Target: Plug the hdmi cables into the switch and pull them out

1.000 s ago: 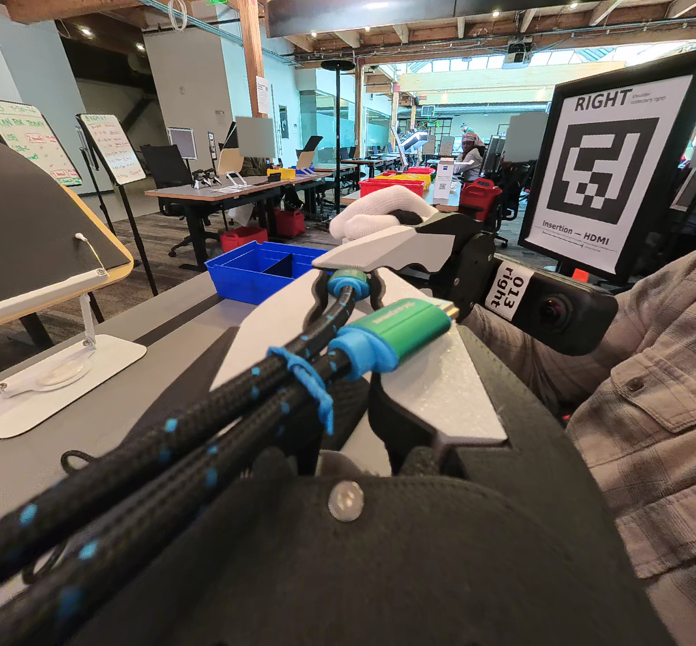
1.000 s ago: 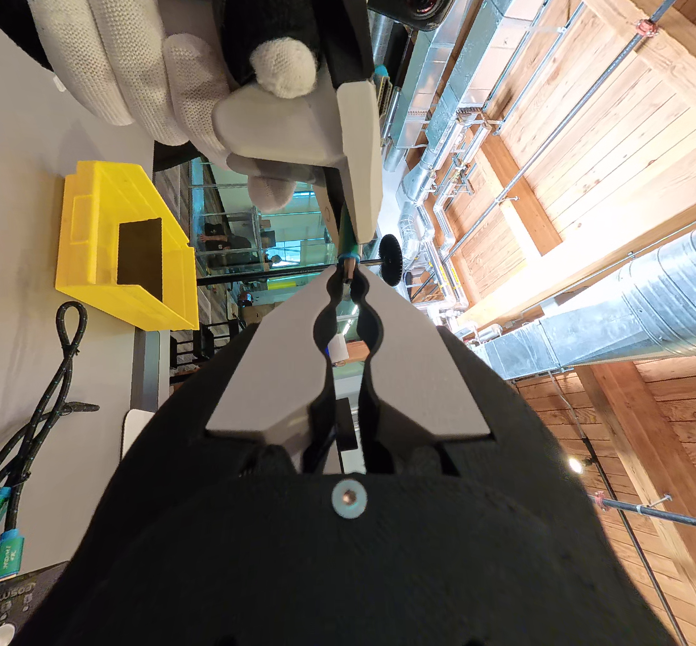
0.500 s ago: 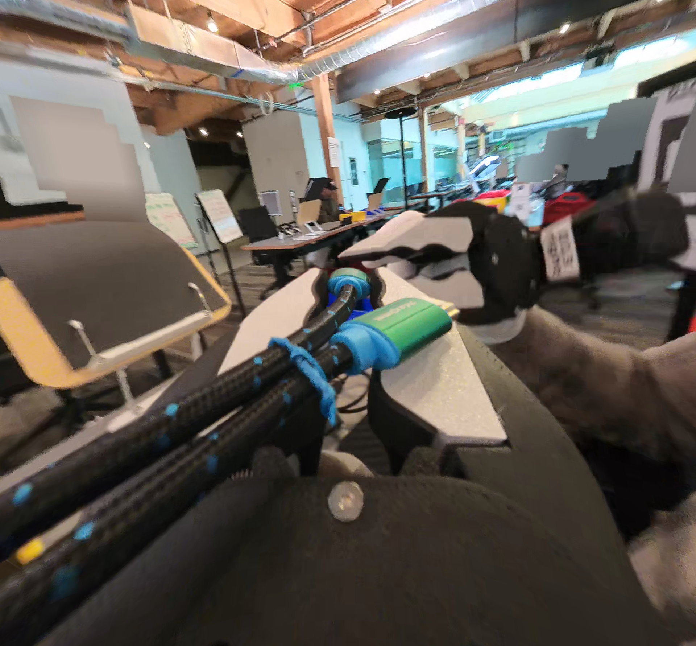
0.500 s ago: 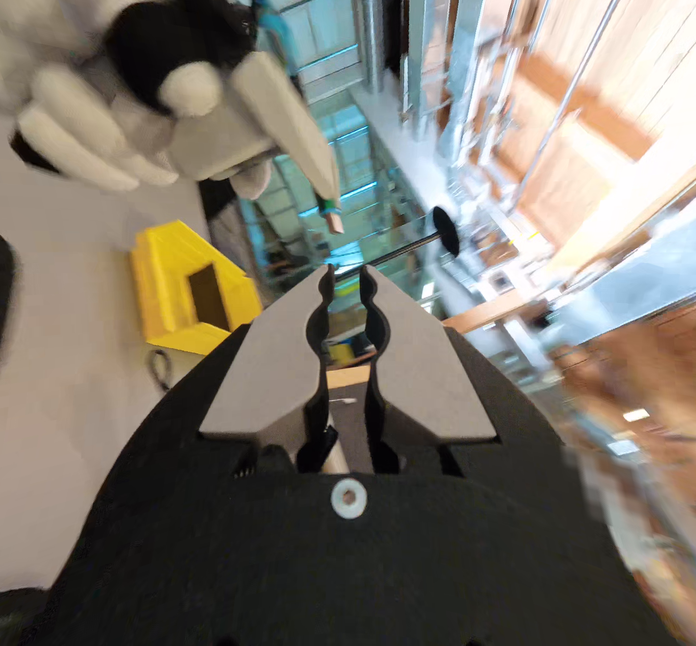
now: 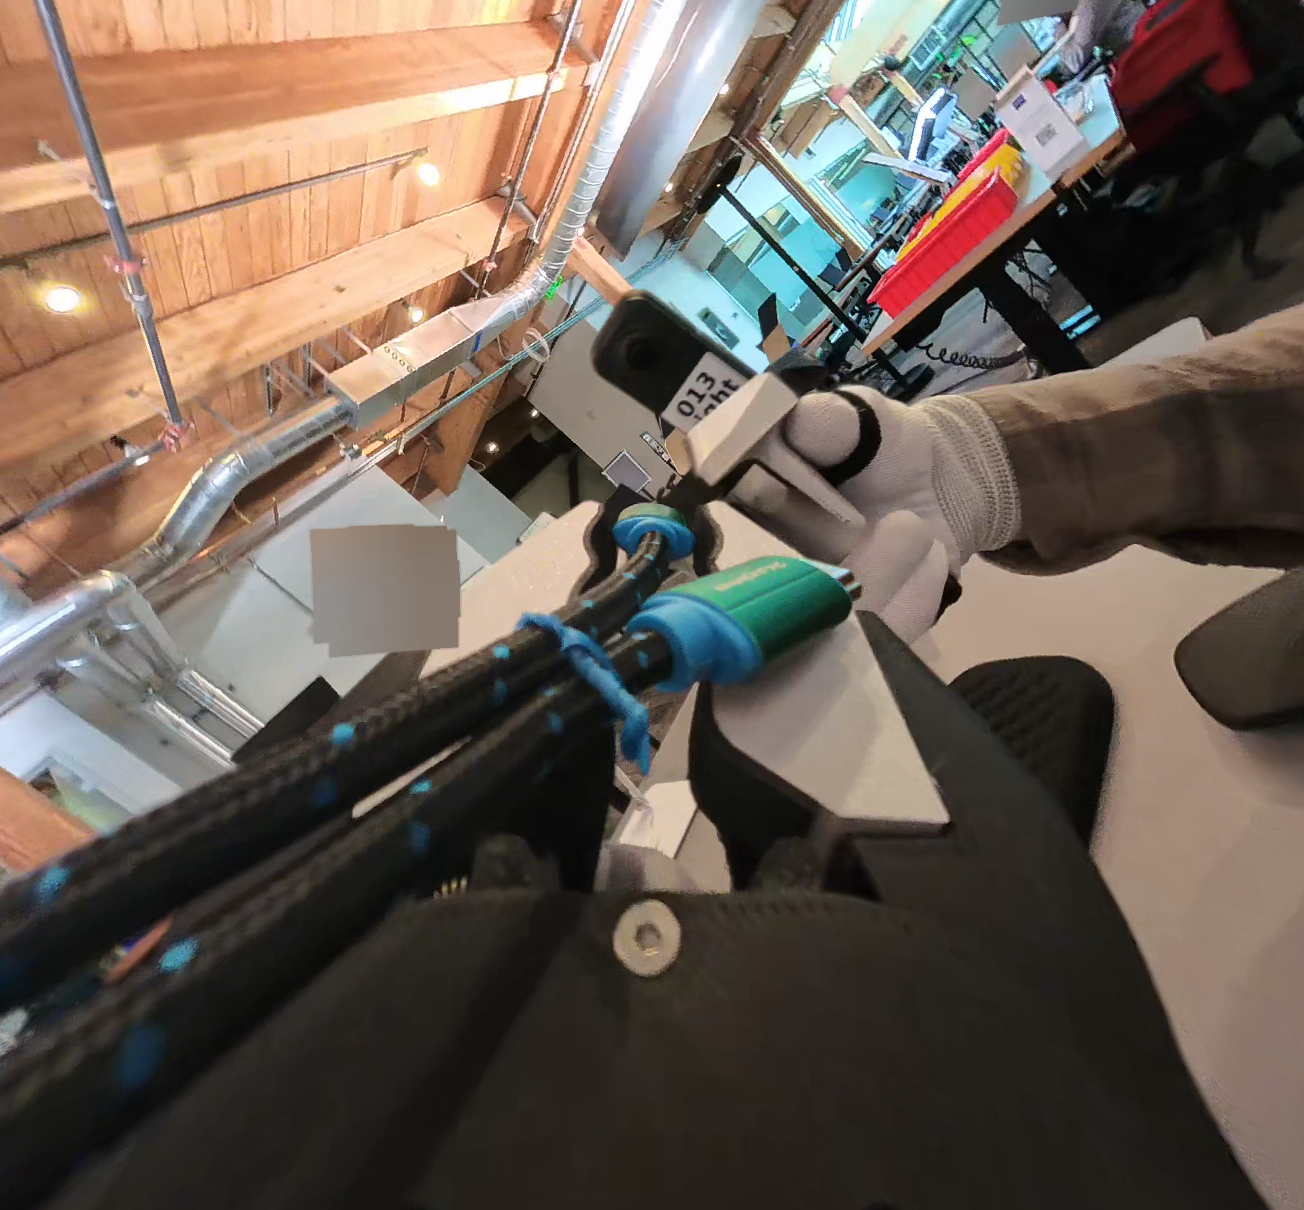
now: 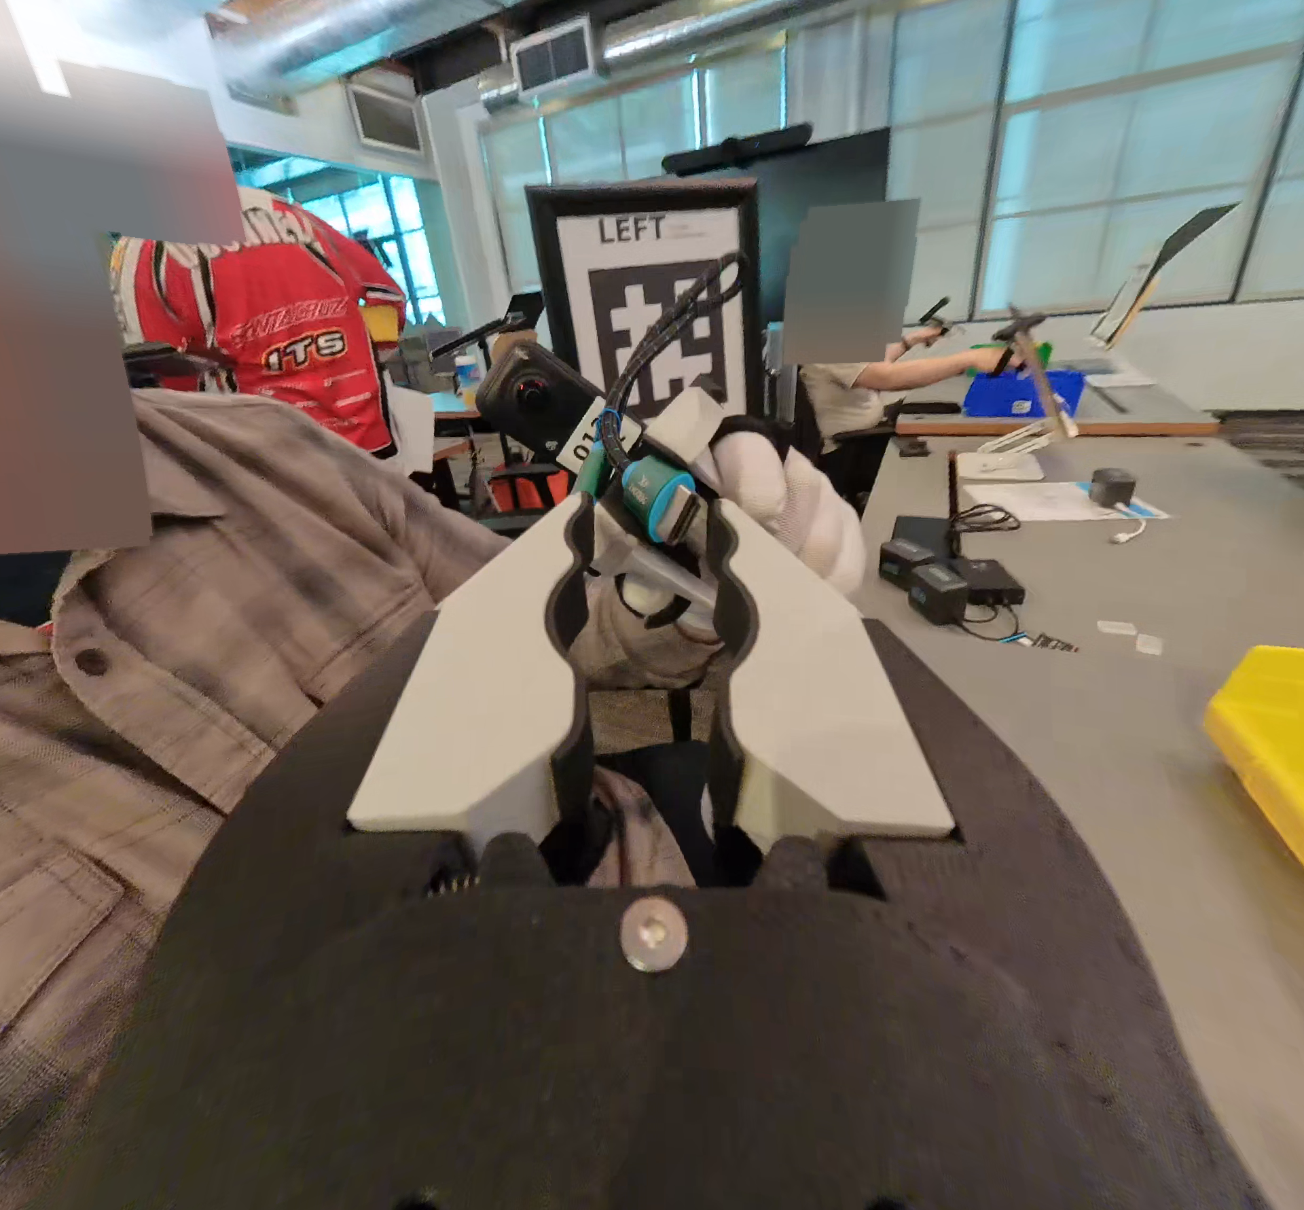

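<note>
My left gripper is shut on the blue collar of one HDMI plug. The second green plug of the black braided cable lies loose over its right finger. A blue tie binds the two cable ends. My right gripper is open and faces the left one. A teal plug shows between its tips with the metal end towards me; I cannot tell whether it touches them. In the left wrist view the right gripper sits just beyond the held plug, in a white-gloved hand.
The grey table carries small black boxes with cables, a yellow bin at the right edge and papers farther back. A framed marker sign stands behind. A person's plaid shirt fills the left. A black chair back is at the right. My two grippers' fingertips are within a few centimetres of each other.
The left gripper tilted up towards the ceiling with the cable still in it. The right gripper swung down from the ceiling to face the left one, and its jaws widened.
</note>
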Motion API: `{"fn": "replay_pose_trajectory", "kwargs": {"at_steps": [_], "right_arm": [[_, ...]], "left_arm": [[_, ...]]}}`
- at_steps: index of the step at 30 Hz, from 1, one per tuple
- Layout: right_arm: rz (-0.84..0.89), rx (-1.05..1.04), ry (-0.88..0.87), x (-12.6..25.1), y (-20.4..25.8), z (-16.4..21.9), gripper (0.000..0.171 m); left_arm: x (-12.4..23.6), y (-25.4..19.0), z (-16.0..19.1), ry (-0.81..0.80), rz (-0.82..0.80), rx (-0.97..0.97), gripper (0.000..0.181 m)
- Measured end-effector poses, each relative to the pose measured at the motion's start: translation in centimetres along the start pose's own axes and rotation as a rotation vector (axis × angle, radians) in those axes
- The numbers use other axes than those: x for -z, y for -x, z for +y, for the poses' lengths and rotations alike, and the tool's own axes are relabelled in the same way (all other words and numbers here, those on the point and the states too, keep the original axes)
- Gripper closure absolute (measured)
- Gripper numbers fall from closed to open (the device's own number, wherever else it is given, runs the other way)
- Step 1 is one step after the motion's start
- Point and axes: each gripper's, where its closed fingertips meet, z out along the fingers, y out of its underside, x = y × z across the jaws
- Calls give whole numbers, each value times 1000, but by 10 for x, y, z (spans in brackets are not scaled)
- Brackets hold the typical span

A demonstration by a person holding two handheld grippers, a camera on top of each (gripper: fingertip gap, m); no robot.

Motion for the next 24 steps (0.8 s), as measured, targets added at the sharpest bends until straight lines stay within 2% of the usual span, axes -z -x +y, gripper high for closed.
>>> {"fn": "replay_pose_trajectory", "kwargs": {"at_steps": [2, 4, 15, 24], "right_arm": [[-15, -20, 12, -5, 2, 4, 153], [-38, -46, 28, -8, 5, 8, 156], [46, -16, 129, -6, 2, 14, 159], [-15, -71, 130, -6, 7, 18, 161]], "left_arm": [[-2, -7, 2, 12, 19, -51, 158], [-2, -12, 2, 10, 21, -102, 158], [-3, -9, 14, 138, -21, -313, 159], [-4, -14, 11, 112, -32, -347, 159]]}}
